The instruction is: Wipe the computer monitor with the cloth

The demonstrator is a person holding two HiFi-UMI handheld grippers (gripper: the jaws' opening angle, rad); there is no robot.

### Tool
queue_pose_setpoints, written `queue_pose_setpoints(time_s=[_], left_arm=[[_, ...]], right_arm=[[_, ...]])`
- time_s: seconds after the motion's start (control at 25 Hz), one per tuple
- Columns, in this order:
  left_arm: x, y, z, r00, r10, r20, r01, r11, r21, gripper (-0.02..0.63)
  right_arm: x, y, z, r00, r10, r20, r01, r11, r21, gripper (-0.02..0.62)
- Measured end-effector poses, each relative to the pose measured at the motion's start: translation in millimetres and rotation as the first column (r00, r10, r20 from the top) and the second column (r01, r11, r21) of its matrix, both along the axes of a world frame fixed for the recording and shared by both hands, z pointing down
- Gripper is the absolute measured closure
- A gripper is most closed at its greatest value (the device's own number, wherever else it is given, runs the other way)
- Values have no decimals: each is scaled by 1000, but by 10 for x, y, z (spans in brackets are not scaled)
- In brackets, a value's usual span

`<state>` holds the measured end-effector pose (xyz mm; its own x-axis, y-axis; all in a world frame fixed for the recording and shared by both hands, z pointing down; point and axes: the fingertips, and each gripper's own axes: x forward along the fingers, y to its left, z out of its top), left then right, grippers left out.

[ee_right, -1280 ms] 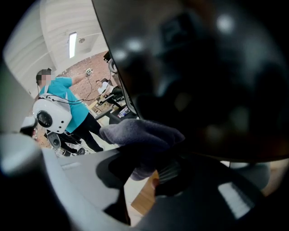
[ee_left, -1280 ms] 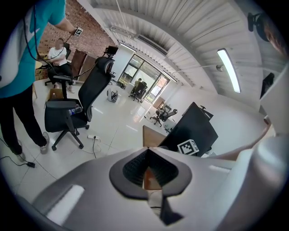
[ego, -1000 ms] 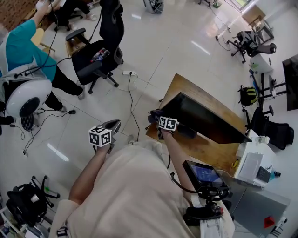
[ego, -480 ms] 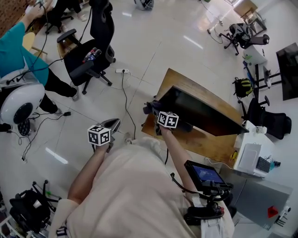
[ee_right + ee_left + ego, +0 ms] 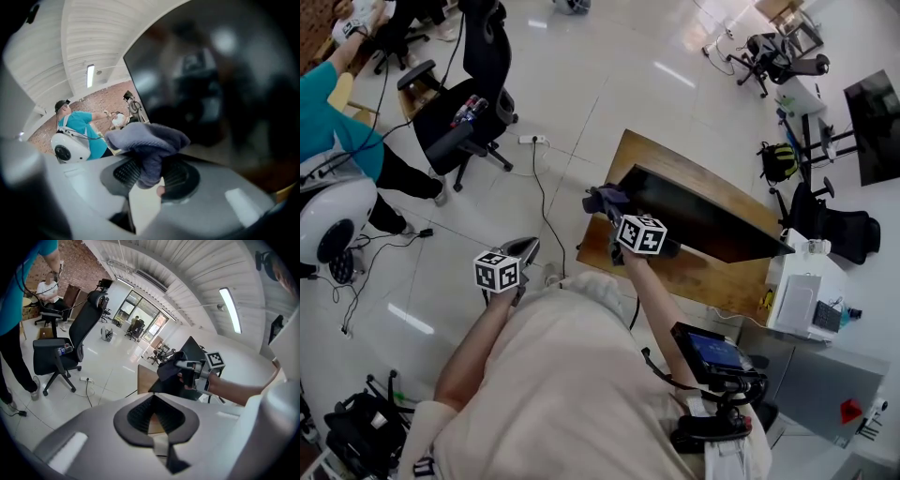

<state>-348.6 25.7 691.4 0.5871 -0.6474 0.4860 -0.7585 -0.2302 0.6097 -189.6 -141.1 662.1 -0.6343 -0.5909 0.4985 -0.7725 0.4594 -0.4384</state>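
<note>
Cloth (image 5: 147,140): dark blue-grey and bunched. It is clamped between the jaws of the right gripper (image 5: 612,208), with folds spilling over both pads. It sits at the left end of the monitor, close against the screen; whether it touches the glass cannot be told.

Monitor (image 5: 703,220): wide flat panel with a dark screen. It stands on the wooden table (image 5: 642,155) with its face turned toward the person. In the right gripper view the screen fills the upper right, showing only blurred reflections.

Right gripper: raised at arm's length over the near left part of the table. Its jaws are closed on the cloth, and its marker cube faces up.

Left gripper (image 5: 525,249): held low on the person's left, over the white tiled floor (image 5: 609,84) and well apart from the table. Its jaws meet at the tips with nothing between them.

Office chair (image 5: 473,98): black, on castors, on the far left of the floor.

Power strip (image 5: 532,139): white, on the floor between chair and table, with a black cable trailing from it.

Person in a teal shirt (image 5: 337,122): at the far left edge, with a round white device at the back.

Cabinet (image 5: 802,300): pale, just right of the table.
</note>
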Motion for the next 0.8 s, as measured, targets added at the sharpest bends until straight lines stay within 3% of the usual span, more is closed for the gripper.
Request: queue_pose_setpoints(time_s=[0.4,0.8], left_arm=[[16,-88,21,1000,4,-4,-3,1000,11,604],[-128,-22,-4,999,-44,7,44,998,39,604]], right_arm=[[11,-173,-794,992,45,116,-59,991,123,486],[45,-163,-1191,993,31,114,-57,970,237,488]])
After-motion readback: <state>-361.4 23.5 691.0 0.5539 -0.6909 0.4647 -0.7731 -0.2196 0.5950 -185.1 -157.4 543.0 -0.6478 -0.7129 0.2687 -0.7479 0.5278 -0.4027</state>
